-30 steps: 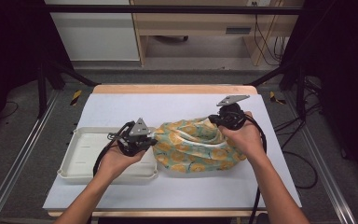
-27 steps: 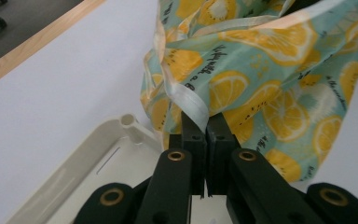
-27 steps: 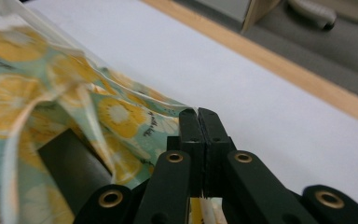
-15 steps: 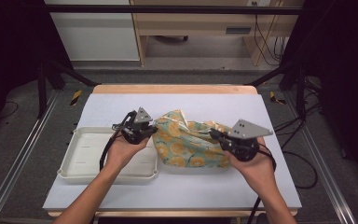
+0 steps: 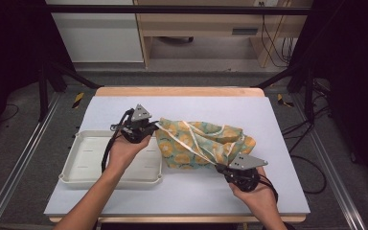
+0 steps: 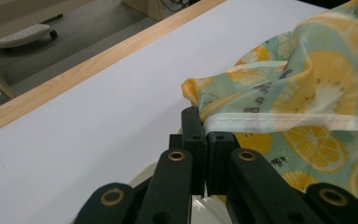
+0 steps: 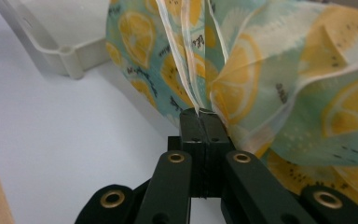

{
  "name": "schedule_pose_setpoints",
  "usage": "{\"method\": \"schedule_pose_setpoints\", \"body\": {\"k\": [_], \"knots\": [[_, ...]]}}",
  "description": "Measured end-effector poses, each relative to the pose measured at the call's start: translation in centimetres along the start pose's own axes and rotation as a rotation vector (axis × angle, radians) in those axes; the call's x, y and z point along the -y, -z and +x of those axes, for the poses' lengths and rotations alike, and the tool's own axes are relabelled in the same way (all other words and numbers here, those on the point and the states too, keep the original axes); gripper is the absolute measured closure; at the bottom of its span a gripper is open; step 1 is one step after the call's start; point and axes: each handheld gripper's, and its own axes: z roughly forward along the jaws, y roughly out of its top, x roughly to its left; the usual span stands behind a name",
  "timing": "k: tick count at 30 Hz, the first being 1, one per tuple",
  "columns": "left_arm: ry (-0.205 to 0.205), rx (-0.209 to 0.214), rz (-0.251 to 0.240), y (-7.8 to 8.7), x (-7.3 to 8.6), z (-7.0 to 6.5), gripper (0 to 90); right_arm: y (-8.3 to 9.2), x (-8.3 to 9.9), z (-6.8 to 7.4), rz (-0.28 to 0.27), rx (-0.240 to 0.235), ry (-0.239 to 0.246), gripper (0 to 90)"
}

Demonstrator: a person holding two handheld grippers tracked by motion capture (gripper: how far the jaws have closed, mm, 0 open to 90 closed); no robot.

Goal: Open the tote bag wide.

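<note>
Left gripper (image 5: 149, 128): jaws closed, pinching the white hem of the lemon-print cloth (image 5: 201, 143) at its left edge.
Right gripper (image 5: 222, 167): jaws closed on a white strap of the cloth, near front corner.
Cloth: bunched mid-bench, beside white tray (image 5: 76, 155).

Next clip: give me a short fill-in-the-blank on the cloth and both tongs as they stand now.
1. Both tongs grip a cloth printed with ____ slices.
2. The left tongs pinch the cloth's white ____.
3. The right tongs are ____ on thin white edging.
4. Left of the cloth sits an empty white ____.

Missing words: lemon; hem; shut; tray
</note>
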Motion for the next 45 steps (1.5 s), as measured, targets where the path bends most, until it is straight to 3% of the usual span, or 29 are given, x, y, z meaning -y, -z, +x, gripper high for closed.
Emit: {"method": "schedule_pose_setpoints", "body": {"k": [5,7,9,10,13,18,28,34,39,45], "knots": [[-0.022,-0.022,-0.013,0.8,-0.3,-0.1,89.3,-0.4,0.7,0.2,0.005,0.0,-0.006,90.0],[0.006,-0.026,-0.013,1.0,-0.3,-0.4,89.4,-0.5,0.9,0.5,-0.003,-0.015,-0.016,90.0],[-0.014,-0.013,-0.017,1.1,-0.2,-0.4,89.4,-0.6,1.0,0.8,0.013,-0.01,0.0,90.0],[-0.009,0.013,-0.036,1.2,0.0,-0.2,89.4,-0.7,1.0,1.0,0.009,-0.009,-0.002,90.0],[0.008,0.015,-0.038,1.3,0.3,-0.5,89.4,-0.5,0.9,1.1,0.007,-0.008,0.0,88.7],[-0.005,0.033,-0.038,1.5,0.7,-1.0,89.3,0.9,-0.3,1.7,-0.028,0.003,0.017,73.7],[-0.025,0.055,-0.043,1.8,0.7,-1.7,89.1,3.4,-2.8,1.7,-0.087,0.028,0.026,60.3],[-0.04,0.066,-0.046,2.2,0.6,-2.2,89.0,3.6,-5.6,0.2,-0.094,0.053,0.053,50.4],[-0.048,0.077,-0.051,2.6,0.6,-2.6,89.0,1.9,-7.7,-2.6,-0.013,0.049,0.064,46.0],[-0.058,0.083,-0.052,2.9,1.0,-2.6,88.9,0.5,-8.0,-4.2,0.048,0.001,0.062,46.8]]}}
